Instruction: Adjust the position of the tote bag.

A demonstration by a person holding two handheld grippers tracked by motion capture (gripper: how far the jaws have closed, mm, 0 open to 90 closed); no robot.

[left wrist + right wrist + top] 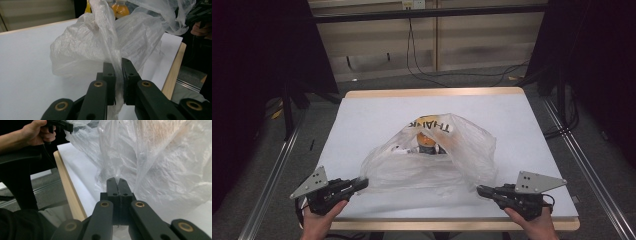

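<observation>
1. The thing being worked is a thin, see-through plastic bag [432,160] sitting roughly mid-bench [362,115], with "THANK" print on the side away from the person. Inside it, toward the printed side, there's an orange-coloured bottle [426,139] and maybe more stuff I can't make out.

2. The left hand-held gripper [361,184] is at the bag's near-left corner, clenched on a twisted strip of the film. In the left gripper view you can see the plastic running between the pads [110,75].

3. The right hand-held gripper [481,190] is at the bag's near-right corner, jaws pressed together with a sliver of film pinched in the seam, as the right gripper view [117,185] shows.

4. How it'll handle, my guess: the film itself weighs next to nothing, totally floppy, crinkly and slick. It'll stretch or tear if you yank, and a thin pinch can slide out.

5. The contents are the real weight. With both corners held, the load will probably sag toward the printed side and may roll.

6. Best place to grab, I think: bunched film at the mouth edge or the handles, not a single layer. More folds between the pads means less slip.
</observation>
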